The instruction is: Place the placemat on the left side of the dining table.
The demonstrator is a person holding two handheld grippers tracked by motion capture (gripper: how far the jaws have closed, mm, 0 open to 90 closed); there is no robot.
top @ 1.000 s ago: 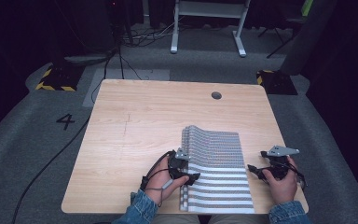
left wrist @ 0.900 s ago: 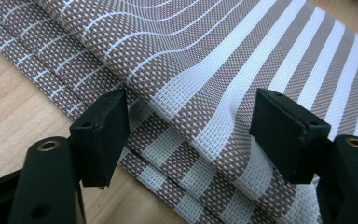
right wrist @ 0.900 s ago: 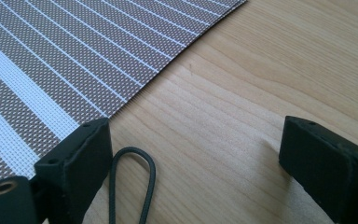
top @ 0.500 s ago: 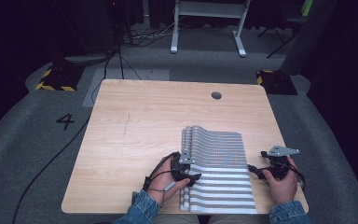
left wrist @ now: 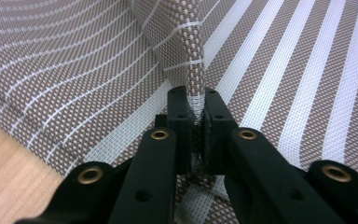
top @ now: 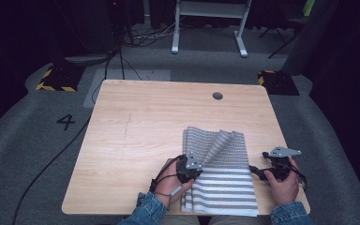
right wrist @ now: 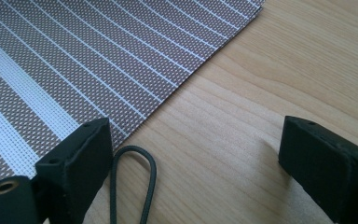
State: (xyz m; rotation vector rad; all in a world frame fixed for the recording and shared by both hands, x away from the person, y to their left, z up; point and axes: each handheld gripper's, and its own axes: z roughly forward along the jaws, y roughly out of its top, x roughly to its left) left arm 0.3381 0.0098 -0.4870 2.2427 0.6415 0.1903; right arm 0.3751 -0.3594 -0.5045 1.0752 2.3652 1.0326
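I am pinching a raised fold of the light, floppy striped placemat (left wrist: 270, 84) in my left claw (left wrist: 195, 109), my right claw (right wrist: 191, 154) gaping over the bare surface (right wrist: 261, 93) just beside the placemat's edge.

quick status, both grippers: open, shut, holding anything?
Left gripper: jaws have just been closing and now pinch a raised fold of the striped mat.
Right gripper: open, holding nothing, over the table beside the mat's edge.
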